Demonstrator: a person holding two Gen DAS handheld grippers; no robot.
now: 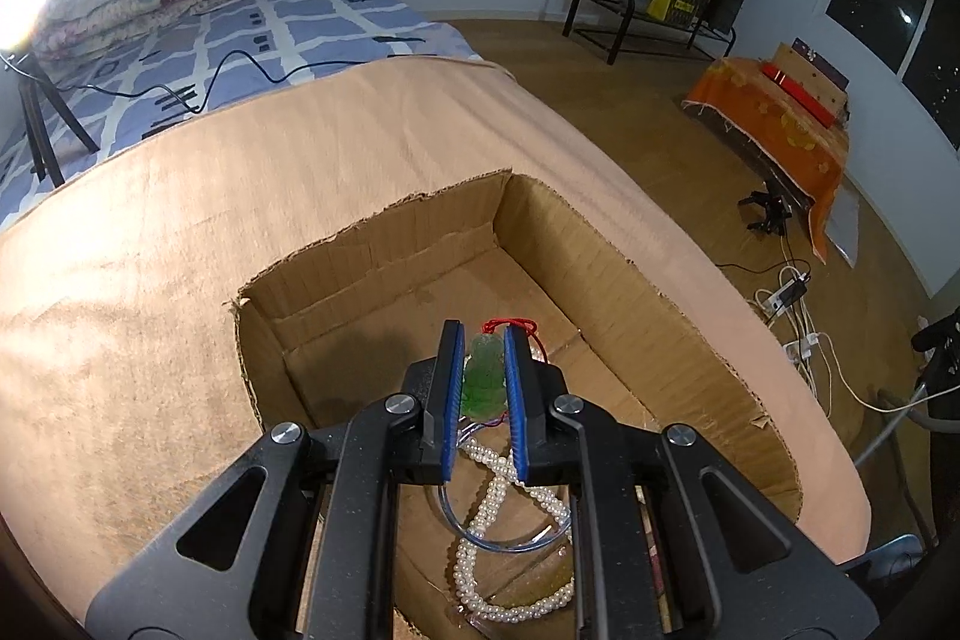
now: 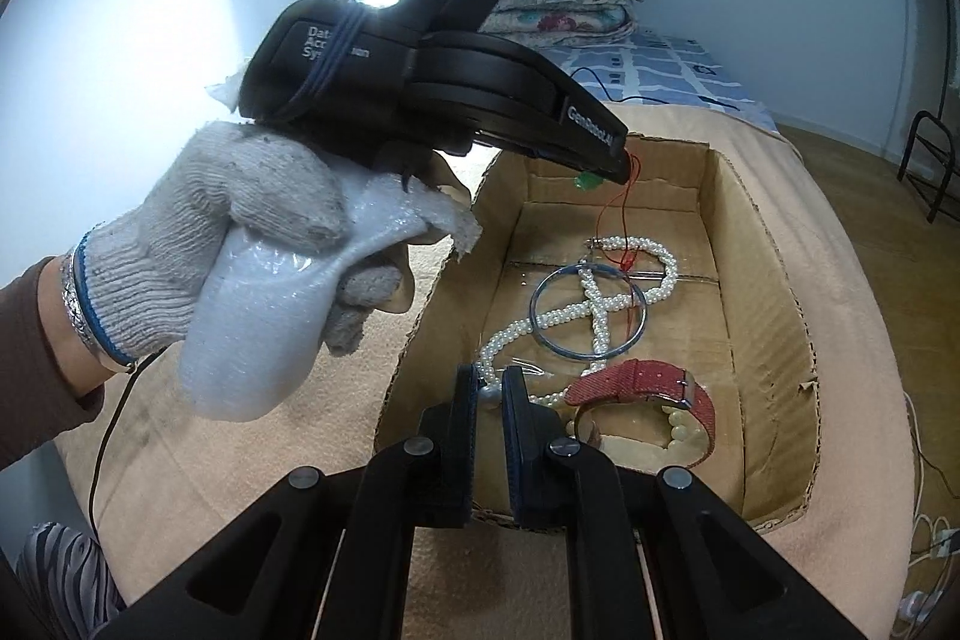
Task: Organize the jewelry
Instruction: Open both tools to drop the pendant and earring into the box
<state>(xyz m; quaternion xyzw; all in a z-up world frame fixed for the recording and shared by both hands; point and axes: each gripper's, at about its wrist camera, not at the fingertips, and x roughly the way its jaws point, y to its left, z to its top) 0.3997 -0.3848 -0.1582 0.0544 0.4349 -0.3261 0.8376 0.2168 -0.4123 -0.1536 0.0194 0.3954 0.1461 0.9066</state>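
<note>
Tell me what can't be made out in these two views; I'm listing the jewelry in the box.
- Pearl necklace: left wrist view, lower loops hidden behind the left gripper.
- Small grey piece in the right gripper: right wrist view, mostly covered by the jaws; type unclear.
- Red watch: right wrist view, its face is hidden.
- Cardboard box: near corner hidden by the gripper body.

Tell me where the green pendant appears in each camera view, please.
Left wrist view: green pendant at lower centre, clamped between the left tongs.
Right wrist view: a small green piece at upper centre, at the tip of the left tongs.
Shared landmark: the pearl necklace in the cardboard box.
</note>
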